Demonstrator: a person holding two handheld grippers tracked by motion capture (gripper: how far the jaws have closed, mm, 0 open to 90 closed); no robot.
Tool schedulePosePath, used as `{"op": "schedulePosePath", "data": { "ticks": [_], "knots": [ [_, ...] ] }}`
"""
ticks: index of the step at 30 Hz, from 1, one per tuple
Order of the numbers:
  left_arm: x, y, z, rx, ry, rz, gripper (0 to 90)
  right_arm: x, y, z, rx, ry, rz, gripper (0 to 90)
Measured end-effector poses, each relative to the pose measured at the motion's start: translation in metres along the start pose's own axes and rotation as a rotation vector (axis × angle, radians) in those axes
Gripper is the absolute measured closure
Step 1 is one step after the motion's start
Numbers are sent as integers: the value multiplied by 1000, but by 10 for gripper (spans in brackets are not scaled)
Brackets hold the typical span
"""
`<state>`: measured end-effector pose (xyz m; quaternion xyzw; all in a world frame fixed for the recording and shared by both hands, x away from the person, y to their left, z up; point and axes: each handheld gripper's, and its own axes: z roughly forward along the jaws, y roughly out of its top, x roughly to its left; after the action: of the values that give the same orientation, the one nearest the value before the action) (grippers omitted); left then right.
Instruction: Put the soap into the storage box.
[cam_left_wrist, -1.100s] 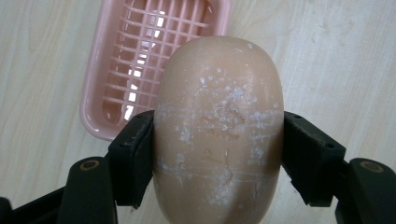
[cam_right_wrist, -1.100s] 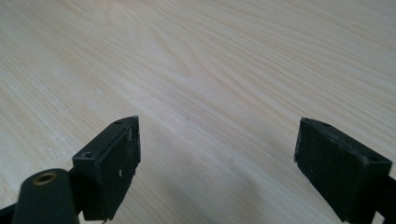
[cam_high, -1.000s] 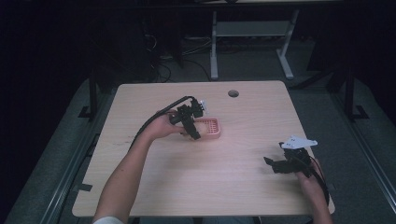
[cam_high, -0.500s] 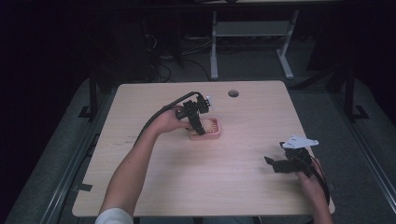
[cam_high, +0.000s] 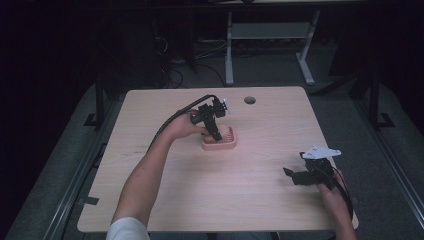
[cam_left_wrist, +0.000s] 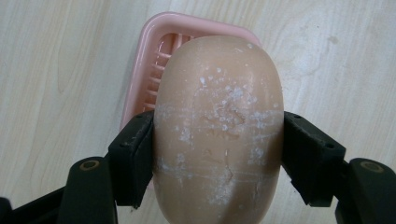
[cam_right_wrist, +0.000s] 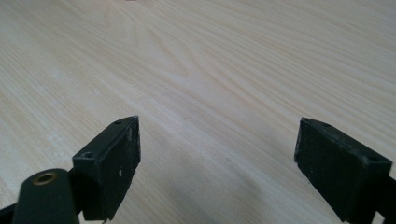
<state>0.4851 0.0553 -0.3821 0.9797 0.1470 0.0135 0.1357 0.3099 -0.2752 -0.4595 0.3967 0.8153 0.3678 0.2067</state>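
Tan soap bar clamped in left gripper above pink dish, frame centre. Right gripper wide open, empty. Judged next: lower, release squarely.

We see bare wood over most of the desk: the whole near-left part, the middle and the far right lie open. Near the centre stands a pink soap dish, with the left hand-held gripper and its forearm above it, barring that lane. A round hole sits near the far edge. The right hand-held gripper occupies the near-right corner, with open desk between its spread jaws.
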Motion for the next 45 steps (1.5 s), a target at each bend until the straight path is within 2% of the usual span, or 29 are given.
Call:
{"op": "schedulePosePath", "data": {
  "ticks": [13,14,21,37,45],
  "knots": [
    [9,3,17,17,-12,-6,320,-1,0,0,4,2,-8,138],
    [9,3,18,20,-13,-6,320,0,0,0,3,4,3,139],
    [12,3,24,20,-20,-19,320,0,0,0,5,6,5,138],
    [14,4,31,30,-27,-33,319,0,0,1,6,10,-9,139],
    [16,4,32,33,-25,-24,319,0,0,2,10,10,-9,139]
  ]
}}
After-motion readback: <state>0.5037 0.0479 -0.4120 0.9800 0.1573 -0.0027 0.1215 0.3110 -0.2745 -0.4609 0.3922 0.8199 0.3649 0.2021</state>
